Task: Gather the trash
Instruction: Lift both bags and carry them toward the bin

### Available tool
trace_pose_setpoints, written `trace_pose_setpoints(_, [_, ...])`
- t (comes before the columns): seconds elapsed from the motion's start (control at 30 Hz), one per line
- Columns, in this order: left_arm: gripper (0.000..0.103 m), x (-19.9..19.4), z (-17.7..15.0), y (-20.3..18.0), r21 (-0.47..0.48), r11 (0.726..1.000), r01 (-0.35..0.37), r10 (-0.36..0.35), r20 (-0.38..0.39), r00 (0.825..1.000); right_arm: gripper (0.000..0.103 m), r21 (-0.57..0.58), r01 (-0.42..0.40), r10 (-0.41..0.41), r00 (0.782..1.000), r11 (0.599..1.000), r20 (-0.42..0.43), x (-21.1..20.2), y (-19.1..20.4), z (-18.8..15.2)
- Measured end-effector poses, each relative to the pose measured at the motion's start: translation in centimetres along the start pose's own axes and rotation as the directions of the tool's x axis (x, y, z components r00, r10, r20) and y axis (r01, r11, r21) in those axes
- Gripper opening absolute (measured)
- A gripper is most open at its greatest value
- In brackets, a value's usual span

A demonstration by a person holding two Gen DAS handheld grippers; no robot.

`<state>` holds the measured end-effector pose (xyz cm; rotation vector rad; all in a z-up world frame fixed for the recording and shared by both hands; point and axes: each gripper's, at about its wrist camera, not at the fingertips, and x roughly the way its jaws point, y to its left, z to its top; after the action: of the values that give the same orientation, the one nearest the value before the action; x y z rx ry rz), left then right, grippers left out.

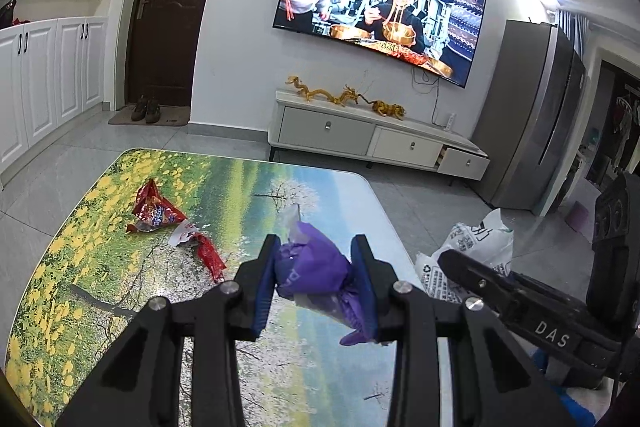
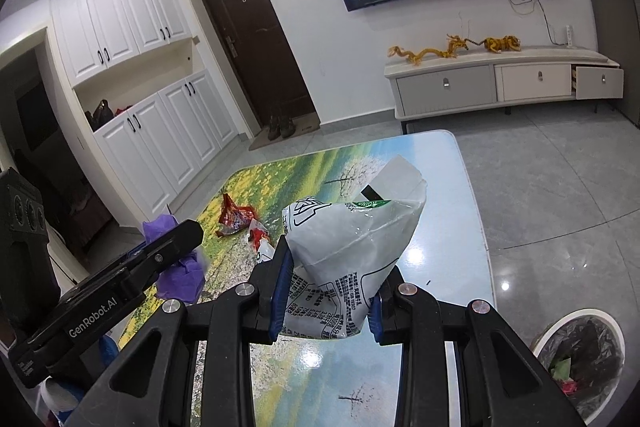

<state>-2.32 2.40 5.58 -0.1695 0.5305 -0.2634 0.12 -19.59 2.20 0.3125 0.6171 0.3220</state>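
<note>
My left gripper (image 1: pixel 316 247) is shut on a crumpled purple wrapper (image 1: pixel 312 267) and holds it above the table (image 1: pixel 120 227). My right gripper (image 2: pixel 338 255) is shut on a large white plastic bag (image 2: pixel 352 247) with printed text, also held above the table. The white bag also shows at the right of the left wrist view (image 1: pixel 476 247), and the purple wrapper at the left of the right wrist view (image 2: pixel 180 267). A red snack wrapper (image 1: pixel 154 213) and a red-and-white wrapper (image 1: pixel 200 245) lie on the table's left part.
A round trash bin (image 2: pixel 580 351) with a dark liner and some trash stands on the floor at the table's right. The table has a landscape-print top. A TV stand (image 1: pixel 360 131), a fridge (image 1: pixel 532 115) and white cabinets (image 1: pixel 40 87) line the walls.
</note>
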Motion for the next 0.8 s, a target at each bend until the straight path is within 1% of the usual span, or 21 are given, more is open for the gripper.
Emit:
trace_pose_setpoints(0.53, [0.034, -2.7, 0.6, -3.2, 0.039, 0.999, -0.007, 0.006, 0.040, 0.999, 0.032, 0.008, -0.019, 0.018, 0.998, 1.000, 0.064, -4.3, -0.8, -0.2])
trace_pose_setpoints(0.8, [0.034, -3.2, 1.0, -4.5, 0.036, 0.999, 0.005, -0.007, 0.049, 0.999, 0.032, 0.009, -0.010, 0.009, 0.997, 1.000, 0.081, -5.8, -1.7, -0.6])
